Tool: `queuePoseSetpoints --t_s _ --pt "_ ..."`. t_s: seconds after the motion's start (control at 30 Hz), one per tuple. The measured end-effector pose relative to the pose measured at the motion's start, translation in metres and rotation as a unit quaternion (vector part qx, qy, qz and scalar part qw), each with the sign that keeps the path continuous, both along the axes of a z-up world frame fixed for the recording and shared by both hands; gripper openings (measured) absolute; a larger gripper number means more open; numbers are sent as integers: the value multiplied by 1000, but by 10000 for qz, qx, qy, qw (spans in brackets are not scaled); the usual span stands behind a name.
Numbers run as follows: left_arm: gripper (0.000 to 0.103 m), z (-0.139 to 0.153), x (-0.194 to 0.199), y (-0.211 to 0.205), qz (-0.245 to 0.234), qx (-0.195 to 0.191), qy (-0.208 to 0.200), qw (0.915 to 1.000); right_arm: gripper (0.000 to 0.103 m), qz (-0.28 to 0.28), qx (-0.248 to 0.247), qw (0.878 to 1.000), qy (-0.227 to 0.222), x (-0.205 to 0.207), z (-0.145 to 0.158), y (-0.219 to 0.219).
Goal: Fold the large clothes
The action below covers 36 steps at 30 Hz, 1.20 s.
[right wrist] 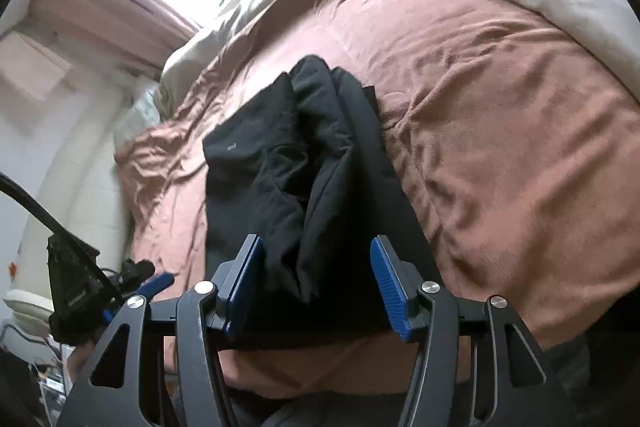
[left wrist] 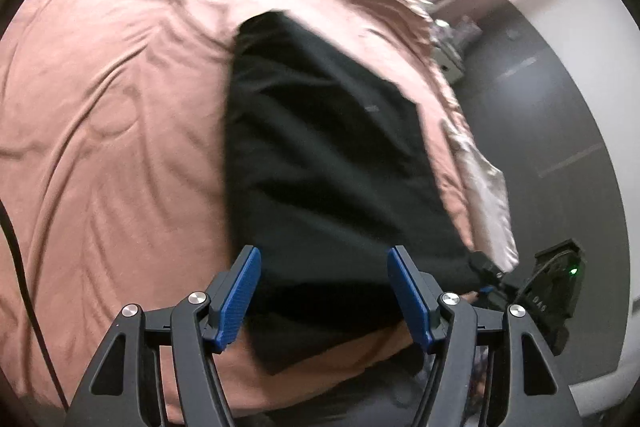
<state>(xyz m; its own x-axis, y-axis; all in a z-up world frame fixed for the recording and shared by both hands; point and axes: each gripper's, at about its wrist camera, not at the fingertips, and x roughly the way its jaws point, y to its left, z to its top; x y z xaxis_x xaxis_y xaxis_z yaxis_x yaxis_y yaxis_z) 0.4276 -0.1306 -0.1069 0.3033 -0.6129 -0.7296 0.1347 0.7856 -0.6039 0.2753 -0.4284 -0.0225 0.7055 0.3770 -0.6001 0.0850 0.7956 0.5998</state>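
Both my tongs hang parted and empty: left gripper (left wrist: 324, 297), right gripper (right wrist: 318, 285). Folded black garment (right wrist: 296, 179) lies at twelve o'clock on the pink bedspread (right wrist: 500, 115).

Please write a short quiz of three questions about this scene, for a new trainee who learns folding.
1. True or false: the black garment lies on a pink-brown bedcover.
2. What is between the blue pads of the left gripper? A) a clamped sleeve B) nothing gripped, the pads stand apart C) a pillow
3. Fill in: in the right wrist view, the right gripper is ____.

Key: 1 true; 2 B; 3 open.
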Motion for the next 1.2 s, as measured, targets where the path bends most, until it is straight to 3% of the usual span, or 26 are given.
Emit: queuePoseSetpoints --t_s 0.07,0.1,0.13,0.23,0.3,0.5,0.7,0.8,0.97,1.13,1.17,1.2 --pt "67 -16 -1 1 88 -6 198 9998 45 106 -135 9998 21 9 2 5" --pt "67 -23 -1 0 86 20 281 9996 28 218 -233 9995 -13 13 5 10" --pt "67 -32 -1 -4 70 93 375 9992 18 295 -262 9992 -24 15 7 12" --pt "67 -42 2 -9 71 380 469 9981 9 365 -333 9985 -242 12 9 13" --pt "67 -43 4 -16 32 558 395 9977 8 270 -332 9985 -328 5 3 4" --pt "67 -39 7 -39 -286 601 223 9975 7 8 -70 9999 -125 -13 -30 -22" --pt "66 -41 6 -60 -407 1240 -54 9914 0 -587 -465 9969 233 -28 -48 -42" --pt "64 -44 9 -61 -377 1243 -47 9915 0 -649 -44 9972 362 -38 -59 -58" --pt "64 -40 7 -58 -404 1222 -69 9917 0 -810 236 9964 33 -54 -38 -73" --pt "64 -42 13 -47 -323 917 134 9952 2 -403 118 9989 -196 -44 -8 -63" --pt "64 -42 15 -44 -295 840 171 9959 5 -342 74 9992 -201 -40 -4 -60" --pt "64 -43 19 -40 -256 768 196 9965 23 -269 5 9994 -203 -35 1 -57"
